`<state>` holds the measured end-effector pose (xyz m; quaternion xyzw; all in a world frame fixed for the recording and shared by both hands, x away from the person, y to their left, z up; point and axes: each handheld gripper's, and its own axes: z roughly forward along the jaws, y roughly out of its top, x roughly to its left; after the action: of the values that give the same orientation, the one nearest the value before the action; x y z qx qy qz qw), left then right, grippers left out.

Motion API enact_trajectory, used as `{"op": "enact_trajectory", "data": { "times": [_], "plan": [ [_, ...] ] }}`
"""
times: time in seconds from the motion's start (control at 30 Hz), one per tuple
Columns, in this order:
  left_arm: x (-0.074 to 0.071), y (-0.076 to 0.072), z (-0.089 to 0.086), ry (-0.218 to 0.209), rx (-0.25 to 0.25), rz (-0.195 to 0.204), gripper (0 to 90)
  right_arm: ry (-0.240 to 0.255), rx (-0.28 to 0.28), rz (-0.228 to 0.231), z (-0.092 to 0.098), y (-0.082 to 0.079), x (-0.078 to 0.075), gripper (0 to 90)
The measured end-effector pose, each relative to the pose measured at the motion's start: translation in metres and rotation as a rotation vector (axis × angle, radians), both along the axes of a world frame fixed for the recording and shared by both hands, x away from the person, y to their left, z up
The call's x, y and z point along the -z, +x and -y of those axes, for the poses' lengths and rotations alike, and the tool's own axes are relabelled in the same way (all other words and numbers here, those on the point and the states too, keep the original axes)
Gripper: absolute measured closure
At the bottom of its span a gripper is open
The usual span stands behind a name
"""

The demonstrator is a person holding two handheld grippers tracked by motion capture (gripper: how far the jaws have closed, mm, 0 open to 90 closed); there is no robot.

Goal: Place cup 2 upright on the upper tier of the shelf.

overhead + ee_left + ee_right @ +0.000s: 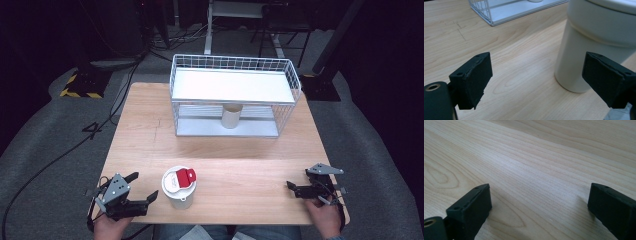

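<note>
— What's nearest?

— The left gripper (pixel 142 190) at the bench's (pixel 250 170) near left corner, fingers (pixel 474 77) apart on nothing. Just right of it stands the white cup (pixel 179 190) with a red-tabbed lid.

— The other?

— The right gripper (pixel 291 186), near right, fingers (pixel 471 207) wide and bare. Farther back, a wire rack (pixel 232 95) shelters 1 small cup (pixel 231 116).

The worktop (pixel 250 175) is showing pale wood with a smooth, satin grain. The cup (pixel 179 189) is looking like smooth cream plastic with a glossy red lid tab (pixel 186 176). The rack (pixel 232 95) is presenting white-coated wire metal. The jaws are wearing matt black, slightly rough foam pads (pixel 477 80).
</note>
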<state>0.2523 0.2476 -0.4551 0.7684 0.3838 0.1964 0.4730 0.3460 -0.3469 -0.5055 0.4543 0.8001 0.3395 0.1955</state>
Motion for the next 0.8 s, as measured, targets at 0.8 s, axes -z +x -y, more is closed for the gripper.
{"op": "enact_trajectory", "data": {
  "times": [0.8],
  "plan": [
    [0.004,-0.011,0.027,-0.081,0.144,0.064,4.0,0.000,-0.001,-0.001,0.000,0.000,0.000,5.3]
  ]
}}
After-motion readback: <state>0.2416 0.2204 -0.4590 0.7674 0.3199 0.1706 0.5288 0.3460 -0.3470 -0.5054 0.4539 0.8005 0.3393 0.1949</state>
